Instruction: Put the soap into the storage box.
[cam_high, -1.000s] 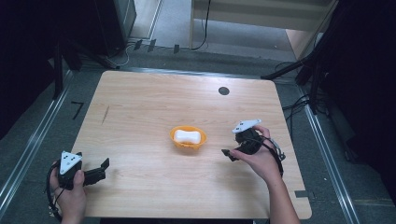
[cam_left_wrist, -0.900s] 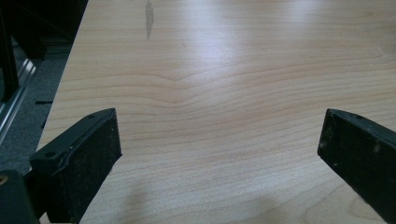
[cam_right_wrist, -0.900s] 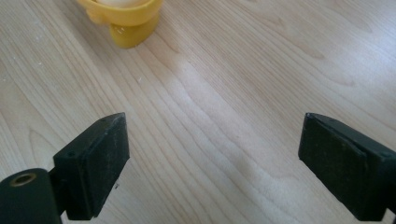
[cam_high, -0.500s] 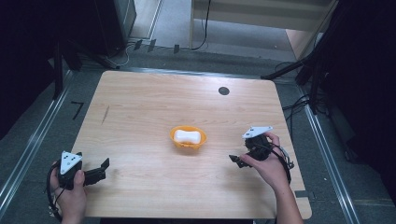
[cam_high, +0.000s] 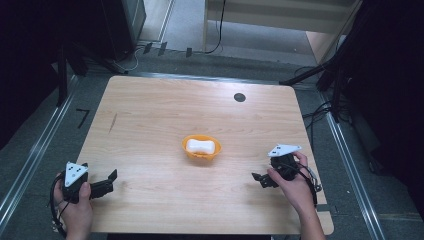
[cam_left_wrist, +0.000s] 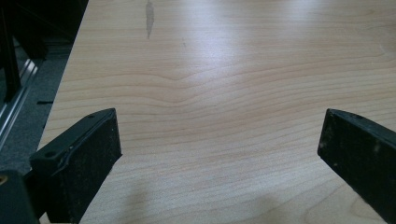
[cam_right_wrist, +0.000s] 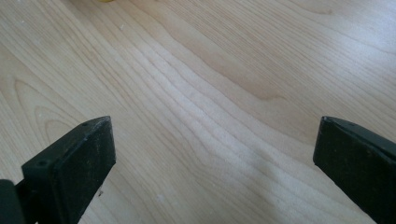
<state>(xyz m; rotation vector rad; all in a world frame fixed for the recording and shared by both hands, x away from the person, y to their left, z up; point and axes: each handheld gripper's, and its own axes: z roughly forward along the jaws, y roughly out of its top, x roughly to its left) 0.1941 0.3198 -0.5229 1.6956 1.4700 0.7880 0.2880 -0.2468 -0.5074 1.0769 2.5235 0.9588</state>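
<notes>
The right gripper (cam_high: 263, 179) has drawn back from the orange bowl (cam_high: 201, 147) toward the near edge of the desk (cam_high: 150, 110): a second ago it sat level with the bowl on its right, and now it hovers nearer the person and farther right, well apart from the bowl. Its jaws have just been opening and now stand wide, released, with nothing between them; the right gripper view shows bare wood grain between the two black fingers (cam_right_wrist: 70, 168). The left gripper (cam_high: 106, 181) has kept its place at the near left corner, well apart from the bowl, its fingers (cam_left_wrist: 79, 158) likewise spread wide over bare desk and grasping nothing.

The bowl has not shifted. It sits near the middle of the desk, between the two grippers and a little beyond them, with a white soap-like bar (cam_high: 200, 146) lying inside it. Nothing stands between either gripper and the bowl.

Beyond the bowl, toward the far edge, a small dark round cap (cam_high: 239, 97) is set in the desk top. Past that, cables (cam_high: 215, 30) trail across the grey floor.
</notes>
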